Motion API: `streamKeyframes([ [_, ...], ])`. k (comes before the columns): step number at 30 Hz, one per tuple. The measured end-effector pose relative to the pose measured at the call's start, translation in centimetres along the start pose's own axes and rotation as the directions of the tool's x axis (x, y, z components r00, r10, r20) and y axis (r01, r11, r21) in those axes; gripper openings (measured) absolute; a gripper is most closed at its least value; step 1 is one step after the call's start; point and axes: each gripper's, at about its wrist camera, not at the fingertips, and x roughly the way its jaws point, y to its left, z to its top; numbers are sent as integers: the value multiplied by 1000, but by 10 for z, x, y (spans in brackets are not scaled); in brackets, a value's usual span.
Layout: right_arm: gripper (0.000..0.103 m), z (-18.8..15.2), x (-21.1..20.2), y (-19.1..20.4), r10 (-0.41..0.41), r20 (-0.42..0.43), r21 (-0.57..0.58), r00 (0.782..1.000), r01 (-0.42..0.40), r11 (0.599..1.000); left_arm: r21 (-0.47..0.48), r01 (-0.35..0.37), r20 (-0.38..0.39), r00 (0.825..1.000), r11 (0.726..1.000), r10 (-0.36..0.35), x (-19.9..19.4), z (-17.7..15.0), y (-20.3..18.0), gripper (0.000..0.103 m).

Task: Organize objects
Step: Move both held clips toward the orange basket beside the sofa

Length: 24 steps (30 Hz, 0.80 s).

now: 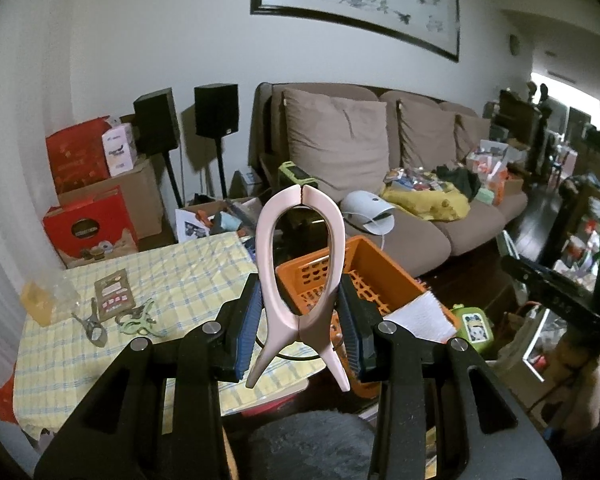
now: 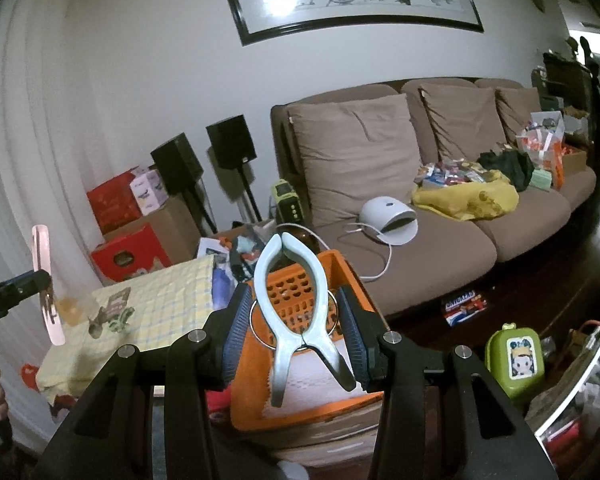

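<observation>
Cluttered living room, checked tabletop [image 1: 148, 276]: left hand-held gripper [image 1: 300, 316] clamps pink clip [image 1: 300, 264], right hand-held gripper [image 2: 298, 328] clamps pale-blue clip [image 2: 296, 304]; carry both level over orange basket [image 1: 384, 268], release low inside.

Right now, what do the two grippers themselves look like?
Both match: the left gripper and right gripper have matte black angular bodies with cut-out slots, round silver bolt heads, and ribbed blue pads on the inner faces. No cables or sleeves are visible.
</observation>
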Motion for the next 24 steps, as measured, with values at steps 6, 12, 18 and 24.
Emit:
streamKeyframes([
  [6, 45, 1, -2, -11, -25, -5, 16, 1000, 25, 1000, 3, 2, 6, 1000, 1000, -2, 1, 10, -8, 34],
  [12, 45, -1, 3, -16, -47, -14, 24, 999, 48, 999, 1, 15, 7, 1000, 1000, -15, 4, 15, -15, 34],
  [18, 45, -4, 11, -11, -107, -22, -7, 994, 107, 994, 7, -9, 37, 999, 1000, 9, 8, 24, -22, 34],
  [24, 45, -11, 24, -8, -125, -24, -26, 992, 125, 992, 43, -42, 78, 996, 998, 39, 18, 24, -43, 34],
])
